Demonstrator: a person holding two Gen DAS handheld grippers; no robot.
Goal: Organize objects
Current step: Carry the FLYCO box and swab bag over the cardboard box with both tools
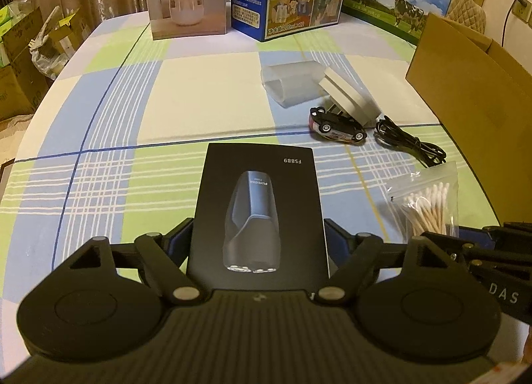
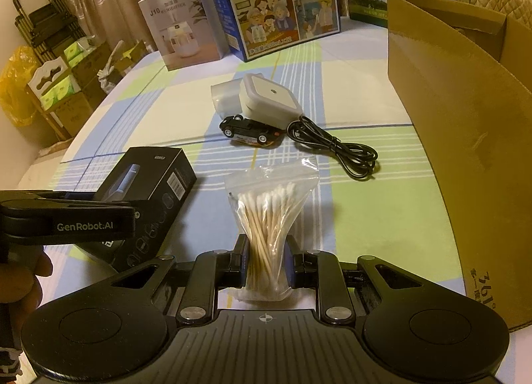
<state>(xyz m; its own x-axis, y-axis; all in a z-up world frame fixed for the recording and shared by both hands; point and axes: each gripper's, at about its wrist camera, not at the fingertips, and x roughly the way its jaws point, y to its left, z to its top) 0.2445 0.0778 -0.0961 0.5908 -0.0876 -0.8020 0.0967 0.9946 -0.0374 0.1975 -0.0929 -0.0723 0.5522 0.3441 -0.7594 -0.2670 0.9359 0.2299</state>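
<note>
From the left wrist, we see the left hand-held gripper straddling a black shaver box on the table, fingers at both its sides; whether they press we cannot tell. Its long axis runs straight away from us.

From the right wrist, the right hand-held gripper is clenched on a bag of cotton swabs — swab heads pointing away. We judge both pickups are underway; next comes lifting toward the cardboard box at right.
</note>
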